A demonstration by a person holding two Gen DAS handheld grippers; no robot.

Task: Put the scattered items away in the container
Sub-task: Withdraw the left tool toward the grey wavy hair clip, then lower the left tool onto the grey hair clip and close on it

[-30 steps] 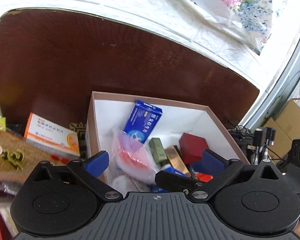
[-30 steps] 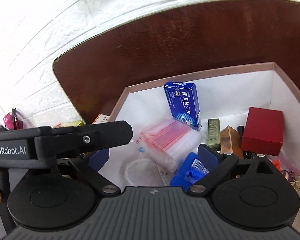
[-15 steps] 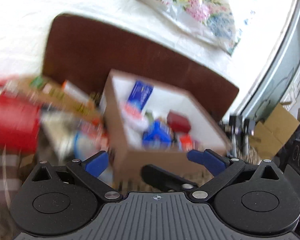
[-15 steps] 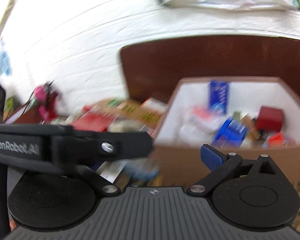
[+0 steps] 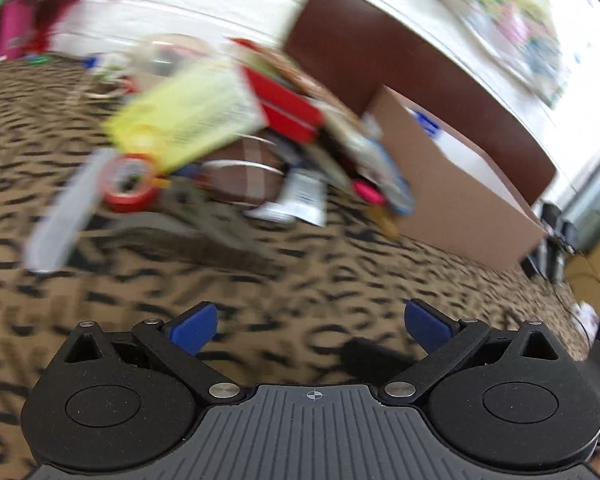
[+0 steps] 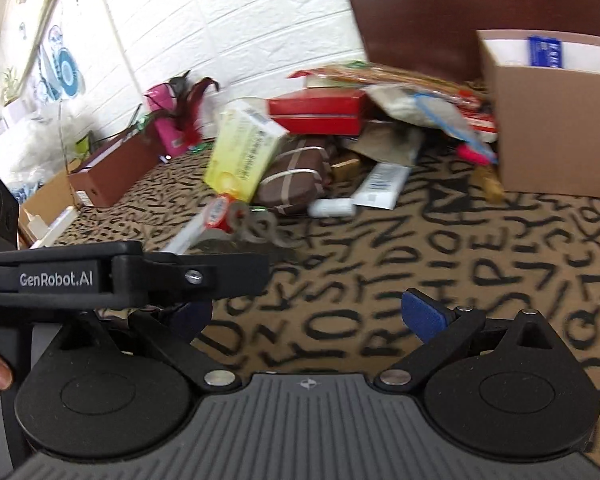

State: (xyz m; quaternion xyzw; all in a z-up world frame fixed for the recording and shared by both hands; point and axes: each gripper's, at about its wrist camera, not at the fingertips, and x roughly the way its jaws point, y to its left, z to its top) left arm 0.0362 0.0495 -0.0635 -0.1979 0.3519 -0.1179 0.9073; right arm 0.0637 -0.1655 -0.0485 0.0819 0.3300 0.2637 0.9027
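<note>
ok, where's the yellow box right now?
Right wrist view, left of centre: the yellow box leans in the loose pile, below the red box, beside the brown striped pouch.

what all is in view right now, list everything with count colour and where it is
cardboard box: 1, brown, white inside, right on the cloth
blue packet: 1, blue, inside the box against its back wall
yellow box: 1, yellow, tilted at the left of the pile
red case: 1, red, on top of the pile
brown striped pouch: 1, brown, under the yellow box
white tube: 1, white, front of the pile
red tape roll: 1, red, by the yellow box
lettered cloth: 1, tan with black letters, under everything
headboard: 1, dark brown, behind the box
left gripper: 1, black, blue fingers apart, empty
right gripper: 1, black, blue fingers apart, empty
</note>
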